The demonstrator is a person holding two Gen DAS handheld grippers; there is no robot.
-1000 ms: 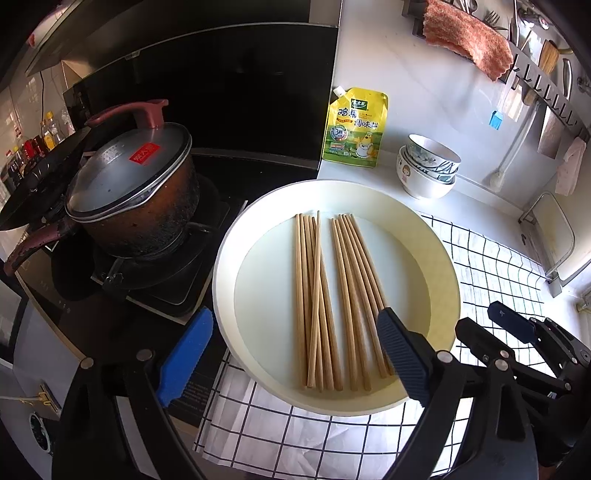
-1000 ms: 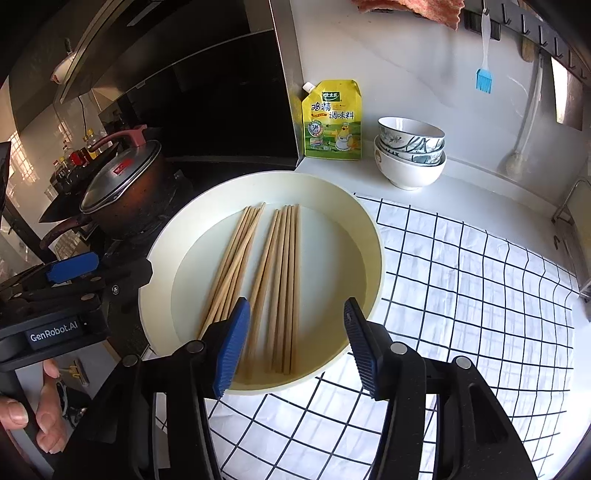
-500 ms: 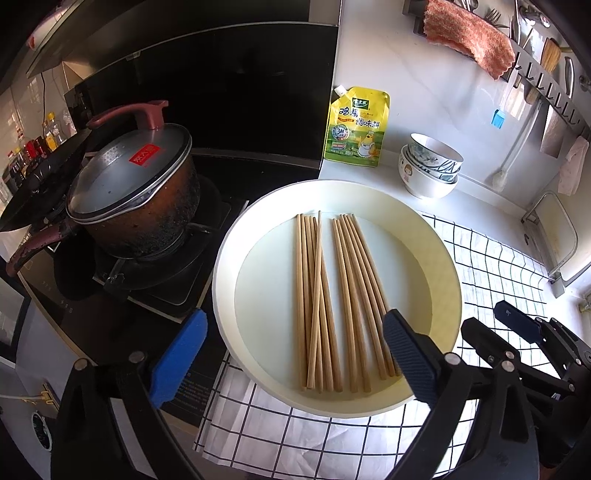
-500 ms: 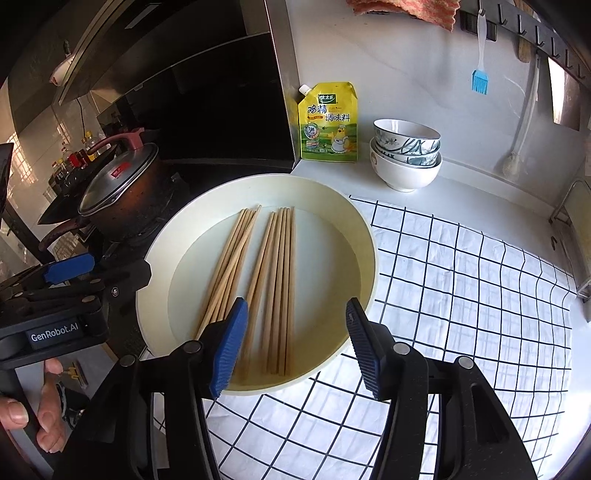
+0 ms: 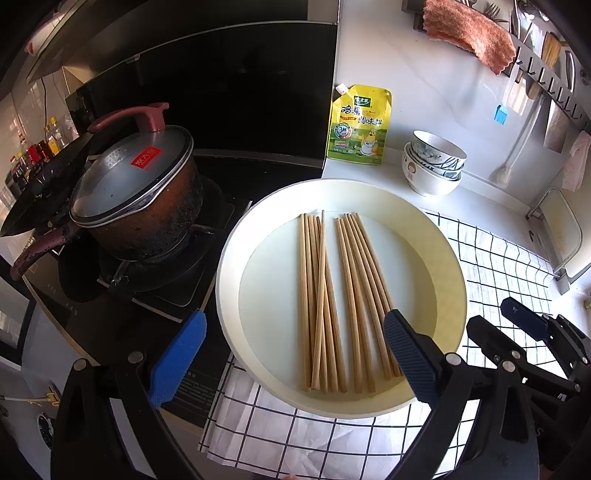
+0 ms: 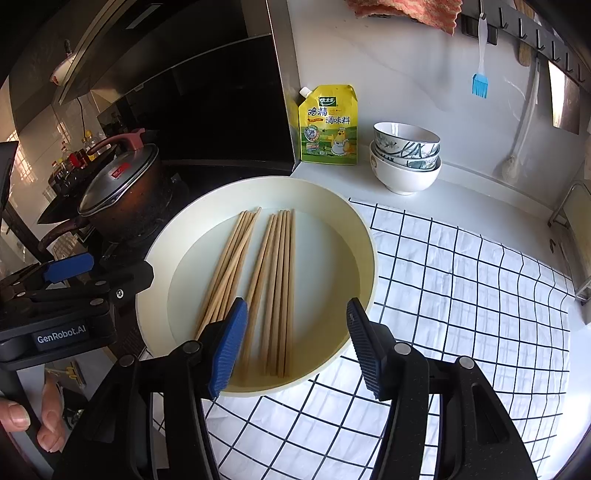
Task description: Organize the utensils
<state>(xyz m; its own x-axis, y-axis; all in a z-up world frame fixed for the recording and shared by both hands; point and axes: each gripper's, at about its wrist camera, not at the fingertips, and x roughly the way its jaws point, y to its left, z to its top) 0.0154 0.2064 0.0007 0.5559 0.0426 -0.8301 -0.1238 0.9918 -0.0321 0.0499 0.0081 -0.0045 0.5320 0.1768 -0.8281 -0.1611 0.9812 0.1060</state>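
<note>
Several wooden chopsticks (image 5: 334,295) lie in two loose bundles in a wide cream round tray (image 5: 258,229) on a checked cloth. They also show in the right wrist view (image 6: 266,273), in the same tray (image 6: 332,199). My left gripper (image 5: 291,354) is open and empty, held above the tray's near edge. My right gripper (image 6: 295,343) is open and empty, held above the near ends of the right bundle. The right gripper shows at the lower right of the left wrist view (image 5: 524,325), and the left gripper at the left of the right wrist view (image 6: 74,273).
A lidded pot (image 5: 136,195) sits on the stove at left, close to the tray. A yellow seasoning pouch (image 5: 358,125) and stacked bowls (image 5: 434,166) stand behind the tray against the wall. Hooks with a cloth and utensils (image 5: 469,33) hang above. The checked cloth (image 6: 461,280) spreads to the right.
Both grippers have drawn back and down slightly, so the tray and chopsticks sit a little farther in both views. Both stay open.
</note>
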